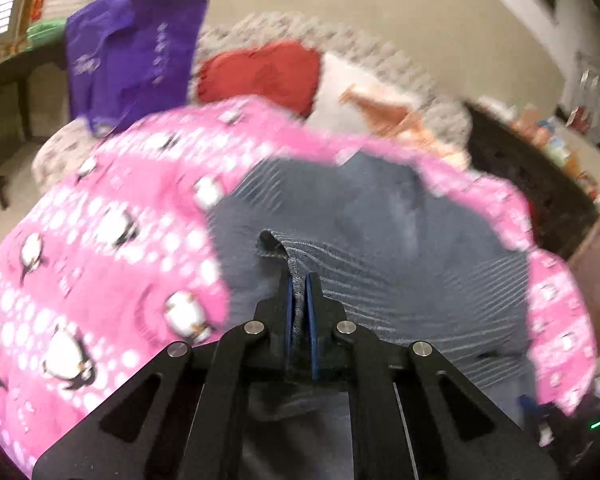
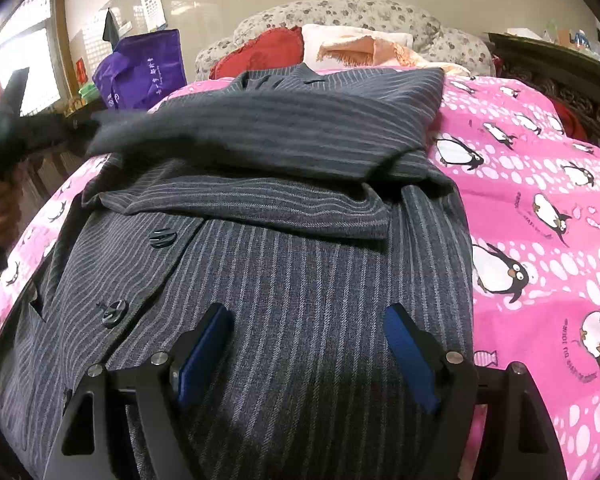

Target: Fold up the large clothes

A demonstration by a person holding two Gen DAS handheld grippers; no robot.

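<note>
A dark grey pinstriped jacket (image 2: 284,264) with round buttons lies on a pink penguin-print blanket (image 2: 540,208). One sleeve (image 2: 260,128) is stretched across its chest toward the left. My left gripper (image 1: 299,280) is shut on a fold of the jacket's grey cloth (image 1: 340,240) and holds it up over the blanket (image 1: 100,240); it also shows blurred at the left edge of the right wrist view (image 2: 12,136). My right gripper (image 2: 308,316) is open, its blue pads (image 2: 204,348) hovering just above the jacket's lower front.
A purple bag (image 2: 144,68), a red cushion (image 2: 268,52), a white pillow with an orange cloth (image 2: 360,48) and a floral sofa back (image 2: 340,12) lie beyond the blanket. A dark wooden cabinet (image 2: 560,64) stands at the right.
</note>
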